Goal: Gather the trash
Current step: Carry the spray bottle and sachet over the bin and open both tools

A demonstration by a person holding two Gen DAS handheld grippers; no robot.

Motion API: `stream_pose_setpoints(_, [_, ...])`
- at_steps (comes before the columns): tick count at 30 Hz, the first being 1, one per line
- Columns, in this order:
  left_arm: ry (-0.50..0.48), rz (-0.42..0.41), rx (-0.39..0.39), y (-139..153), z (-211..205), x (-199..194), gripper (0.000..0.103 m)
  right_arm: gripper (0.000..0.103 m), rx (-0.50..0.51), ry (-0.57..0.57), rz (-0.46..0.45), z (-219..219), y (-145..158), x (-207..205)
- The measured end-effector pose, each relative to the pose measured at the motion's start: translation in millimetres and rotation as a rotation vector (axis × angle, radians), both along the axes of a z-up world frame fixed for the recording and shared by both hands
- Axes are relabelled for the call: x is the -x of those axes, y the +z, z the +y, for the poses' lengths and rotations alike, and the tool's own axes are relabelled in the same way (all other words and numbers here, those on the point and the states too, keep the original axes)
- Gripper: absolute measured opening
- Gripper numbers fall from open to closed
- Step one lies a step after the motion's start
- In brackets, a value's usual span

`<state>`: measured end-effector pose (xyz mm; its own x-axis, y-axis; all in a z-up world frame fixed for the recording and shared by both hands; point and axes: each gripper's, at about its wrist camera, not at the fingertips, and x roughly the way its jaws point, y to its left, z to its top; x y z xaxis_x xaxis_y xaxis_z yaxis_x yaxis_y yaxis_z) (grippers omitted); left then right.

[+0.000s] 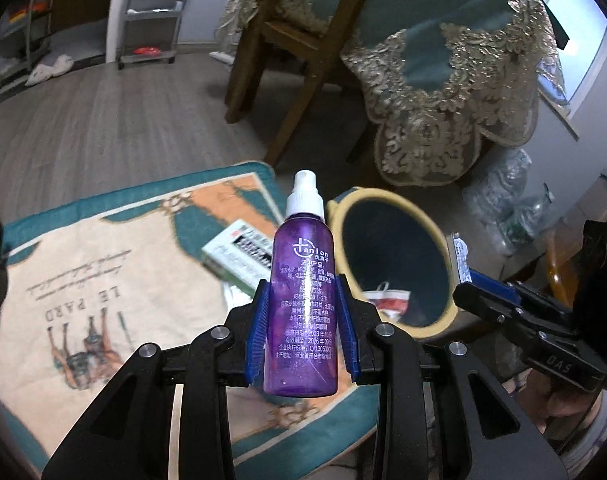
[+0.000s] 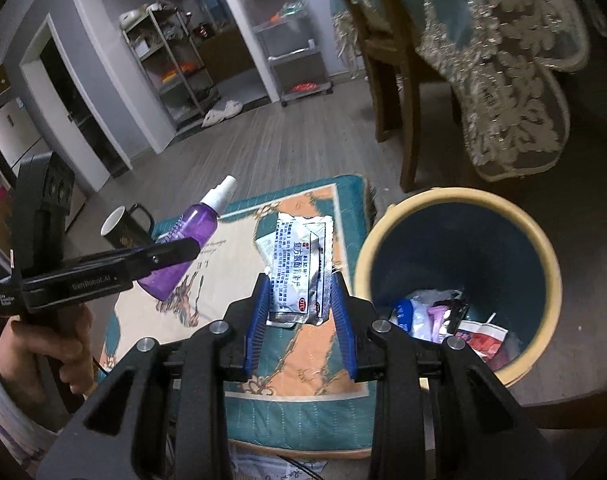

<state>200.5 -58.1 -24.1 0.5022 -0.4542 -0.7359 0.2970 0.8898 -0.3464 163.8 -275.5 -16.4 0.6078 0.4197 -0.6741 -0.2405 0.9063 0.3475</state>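
My left gripper [image 1: 301, 284] is shut on a purple spray bottle [image 1: 303, 288] with a white pump top, held upright above the mat. The right wrist view shows the same bottle [image 2: 195, 232] tilted in that gripper [image 2: 179, 252], a hand gripping its handle. My right gripper [image 2: 300, 280] is shut on a silver medicine sachet [image 2: 299, 268] with blue print, held over the mat's right side. The round bin [image 2: 455, 194] with a yellow rim and dark inside stands just right of it, with wrappers at its bottom. The bin [image 1: 387, 197] also lies beyond the bottle.
A patterned teal mat [image 1: 103, 264] covers the floor, with a green-white box [image 1: 235, 258] on it. A black mug [image 2: 123, 228] stands at its far left edge. Behind stand a wooden chair [image 1: 299, 40], a table under a lace-edged cloth [image 1: 443, 80], and shelf racks [image 1: 155, 12].
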Motion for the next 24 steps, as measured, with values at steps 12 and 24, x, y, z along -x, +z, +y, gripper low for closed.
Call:
stream_pose_setpoints(12, [-0.061,-0.002,0.024,2.7,-57.0,-12.4,0.034,0.030,-0.036,-0.144,0.015,-53.7,-5.9,-0.7])
stream_pose_setpoints(24, [-0.111,0.053,-0.004,-20.3,-104.0,-25.8,0.034,0.031,-0.085,-0.311,0.086,-100.1,-31.3,-7.7])
